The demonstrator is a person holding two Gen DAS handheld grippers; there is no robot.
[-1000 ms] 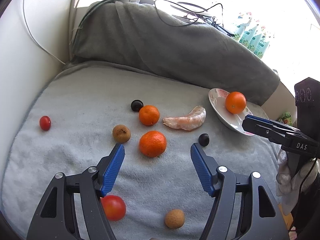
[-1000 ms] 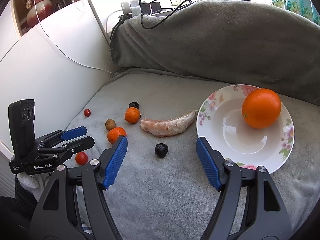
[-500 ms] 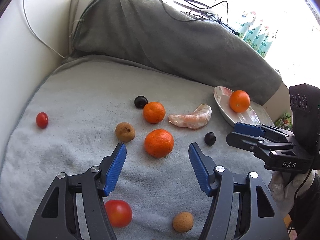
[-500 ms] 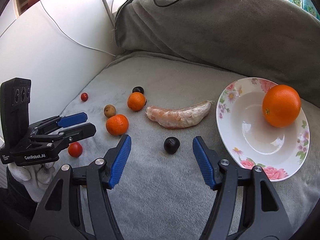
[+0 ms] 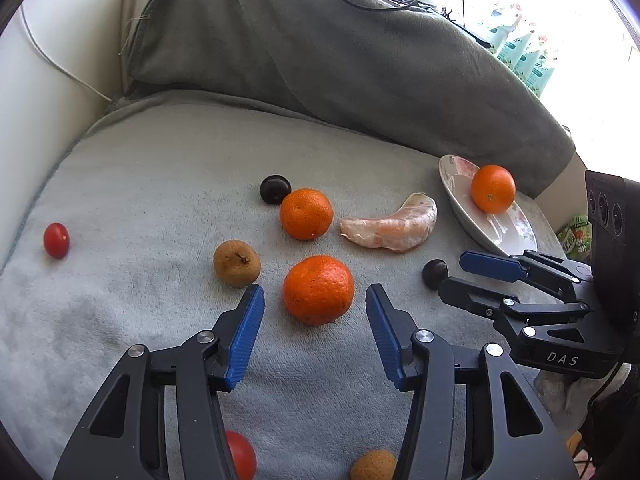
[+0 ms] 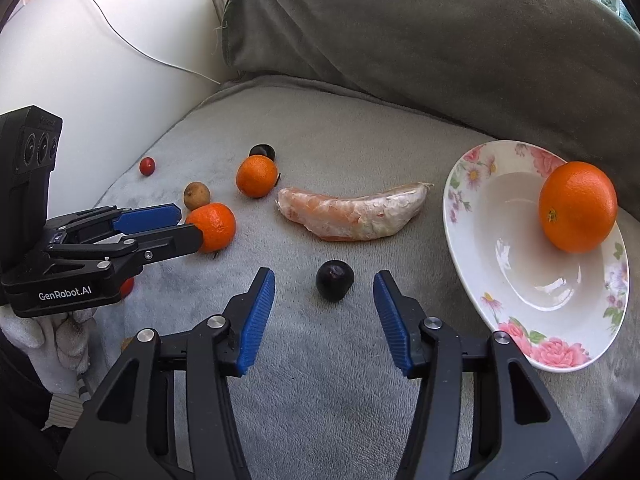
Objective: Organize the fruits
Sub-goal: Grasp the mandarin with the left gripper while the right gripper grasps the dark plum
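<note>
Left claw [image 5: 315, 304] is hanging open, fingers either side of the near tangerine [image 5: 318, 289], not touching. Right claw [image 6: 324, 288] is likewise gaping around a dark plum [image 6: 334, 280] on the grey blanket [image 6: 360, 140]. Step: lining up both picks. Next, probably closing gently, then carrying to the flowered plate [image 6: 520, 340], where an orange [image 6: 577, 206] is sitting.
</note>
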